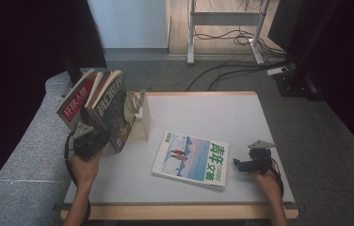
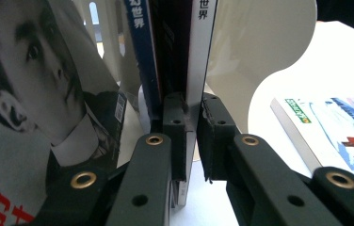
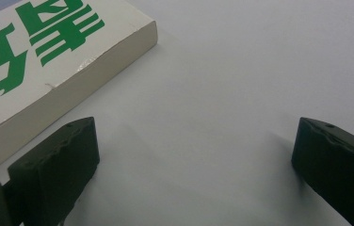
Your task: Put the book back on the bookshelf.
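My left gripper [image 1: 90, 141] is at the table's left edge, shut on the bottom edge of a dark-covered magazine [image 1: 115, 110] that stands tilted. In the left gripper view the pads [image 2: 177, 125] pinch its thin white-edged cover [image 2: 198, 61]. A red-titled magazine [image 1: 75, 104] with a portrait cover [image 2: 29, 99] leans against it on the left. Just to the right stands a cream book stand [image 1: 138, 115]. A magazine with green characters [image 1: 191, 159] lies flat mid-table. My right gripper [image 1: 241, 165] rests open on the table by that magazine's right edge [image 3: 67, 84], nothing between its jaws [image 3: 196, 141].
The white table [image 1: 222, 113] has a wooden rim. A grey padded surface [image 1: 29, 141] borders it on the left. Cables and a desk frame [image 1: 227, 37] lie on the floor beyond the far edge.
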Demonstrator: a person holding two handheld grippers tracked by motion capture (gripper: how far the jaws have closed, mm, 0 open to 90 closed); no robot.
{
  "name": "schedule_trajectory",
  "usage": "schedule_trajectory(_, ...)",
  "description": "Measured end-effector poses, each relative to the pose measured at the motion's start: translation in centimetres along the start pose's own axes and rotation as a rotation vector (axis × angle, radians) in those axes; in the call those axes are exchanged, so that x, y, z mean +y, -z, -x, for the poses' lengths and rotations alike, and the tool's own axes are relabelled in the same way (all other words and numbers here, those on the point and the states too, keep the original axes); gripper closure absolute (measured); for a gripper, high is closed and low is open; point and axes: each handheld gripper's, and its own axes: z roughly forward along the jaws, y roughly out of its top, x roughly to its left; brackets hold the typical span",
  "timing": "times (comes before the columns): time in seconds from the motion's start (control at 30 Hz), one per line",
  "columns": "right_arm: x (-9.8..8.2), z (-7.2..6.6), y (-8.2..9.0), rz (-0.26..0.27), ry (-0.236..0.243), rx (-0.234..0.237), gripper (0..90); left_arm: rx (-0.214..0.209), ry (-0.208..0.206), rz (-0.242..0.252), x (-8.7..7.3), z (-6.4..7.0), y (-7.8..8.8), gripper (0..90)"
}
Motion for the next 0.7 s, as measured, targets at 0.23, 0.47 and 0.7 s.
schedule_trajectory(0.23, 0.0, 0.0, 0.0, -0.001, 0.0, 0.0, 0.8, 0.0, -0.003, -0.007, -0.12, 0.02, 0.35, 83.4)
schedule_trajectory(0.47, 0.0, 0.0, -0.01, 0.0, 0.0, 0.0, 0.8, 0.01, -0.002, -0.004, 0.01, 0.11, 0.06, 83.4)
schedule_trajectory(0.7, 0.0, 0.0, 0.0, 0.0, 0.0, 0.0, 0.8, -0.004, -0.005, -0.001, -0.24, 0.12, 0.64, 76.7)
